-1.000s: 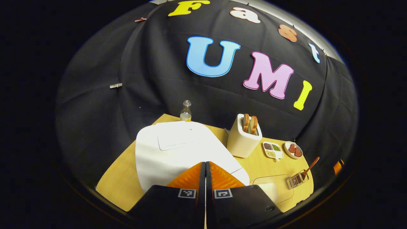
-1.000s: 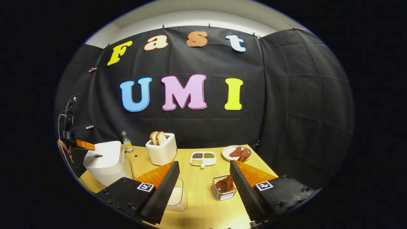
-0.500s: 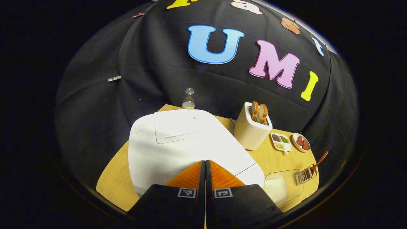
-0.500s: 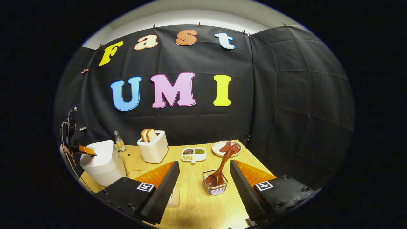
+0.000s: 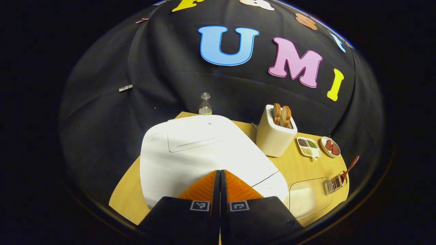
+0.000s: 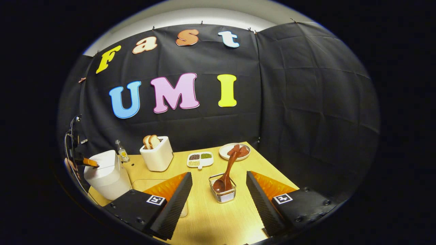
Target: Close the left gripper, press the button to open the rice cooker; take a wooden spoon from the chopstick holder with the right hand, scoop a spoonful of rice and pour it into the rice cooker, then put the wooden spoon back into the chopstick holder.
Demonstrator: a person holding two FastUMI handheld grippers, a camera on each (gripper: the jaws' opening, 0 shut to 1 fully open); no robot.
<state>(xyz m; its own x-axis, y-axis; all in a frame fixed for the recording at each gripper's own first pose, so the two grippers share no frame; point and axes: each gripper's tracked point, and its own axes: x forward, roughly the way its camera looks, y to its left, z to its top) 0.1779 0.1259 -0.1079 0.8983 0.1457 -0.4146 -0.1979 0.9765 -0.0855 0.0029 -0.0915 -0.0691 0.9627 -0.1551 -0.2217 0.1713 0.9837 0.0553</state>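
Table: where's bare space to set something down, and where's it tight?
Bare wood lies in front of the chopstick holder, between the open right gripper fingers, and between holder and sectioned dish. The back edge is crowded: rice cooker, bottle, toaster, dish, plate. The clear rice container fills the space beside the cooker.

Black cloth wall behind a pale wooden table, lit from above.

Left gripper view: close above the rice cooker, looking down across its lid. Right gripper view: farther back, facing the chopstick holder. Both share the table.
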